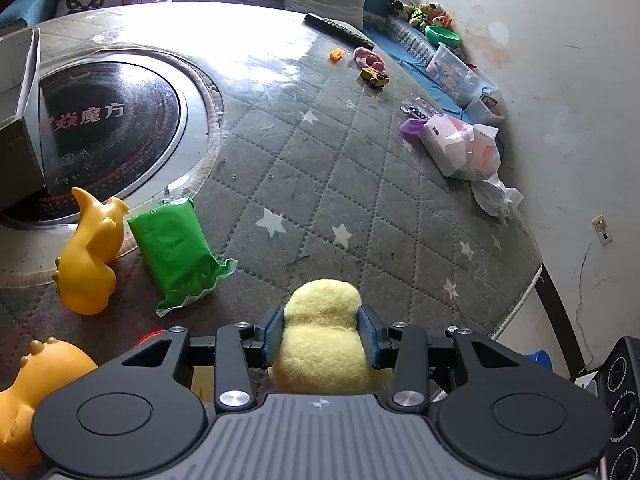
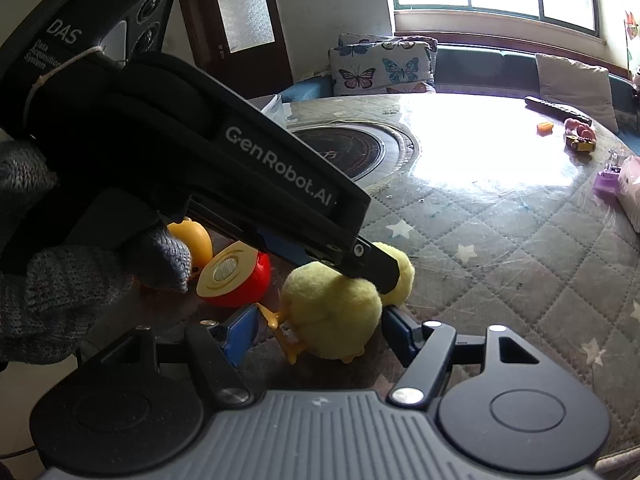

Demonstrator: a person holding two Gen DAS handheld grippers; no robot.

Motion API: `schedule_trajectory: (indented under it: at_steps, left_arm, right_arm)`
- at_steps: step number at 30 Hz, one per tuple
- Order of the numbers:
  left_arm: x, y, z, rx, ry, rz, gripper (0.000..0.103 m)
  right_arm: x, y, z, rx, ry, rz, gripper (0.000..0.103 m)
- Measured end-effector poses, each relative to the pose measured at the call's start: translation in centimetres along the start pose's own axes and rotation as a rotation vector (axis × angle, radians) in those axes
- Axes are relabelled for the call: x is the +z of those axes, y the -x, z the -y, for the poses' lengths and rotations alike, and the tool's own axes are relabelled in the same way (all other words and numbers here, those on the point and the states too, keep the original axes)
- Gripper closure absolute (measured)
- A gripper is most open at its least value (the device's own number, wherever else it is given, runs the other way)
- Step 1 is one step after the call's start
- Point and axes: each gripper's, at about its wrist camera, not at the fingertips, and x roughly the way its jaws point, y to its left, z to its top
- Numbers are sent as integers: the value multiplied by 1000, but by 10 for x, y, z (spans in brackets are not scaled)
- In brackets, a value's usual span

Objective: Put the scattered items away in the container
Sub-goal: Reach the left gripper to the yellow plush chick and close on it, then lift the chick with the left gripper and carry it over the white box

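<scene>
My left gripper [image 1: 322, 330] is shut on a yellow plush duck [image 1: 324, 320], pinching it at the neck just above the quilted table cover. In the right wrist view the same plush duck [image 2: 332, 312] shows, with the left gripper's black body [image 2: 224, 160] reaching down onto it. My right gripper [image 2: 320, 332] is open, its blue pads either side of the duck's body without touching it. A cardboard box [image 1: 20, 120] stands at the far left. A green packet [image 1: 176, 248], an orange toy dinosaur [image 1: 88, 256] and a second orange toy [image 1: 28, 404] lie nearby.
A red and yellow half-apple toy [image 2: 236, 276] and another orange toy [image 2: 196, 240] lie left of the duck. A round black hotplate [image 1: 108, 128] sits in the table. Small toys [image 1: 374, 72], a purple item [image 1: 412, 126], a pink bag [image 1: 464, 148] and a remote [image 1: 340, 30] lie far right.
</scene>
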Motion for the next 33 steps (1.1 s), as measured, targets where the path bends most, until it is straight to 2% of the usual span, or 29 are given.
schedule_trajectory:
  at_steps: [7, 16, 26, 33]
  left_arm:
    - [-2, -1, -4, -14, 27, 4, 58]
    - [-7, 14, -15, -46, 94, 61, 60]
    - [1, 62, -40, -44, 182, 208, 61]
    - [19, 106, -65, -34, 240, 345, 61]
  right_arm:
    - [3, 4, -4, -12, 30, 27, 34]
    - [11, 8, -13, -9, 73, 38, 34]
    - [47, 8, -41, 32, 195, 94, 40]
    - [85, 0, -70, 70, 285, 159, 41]
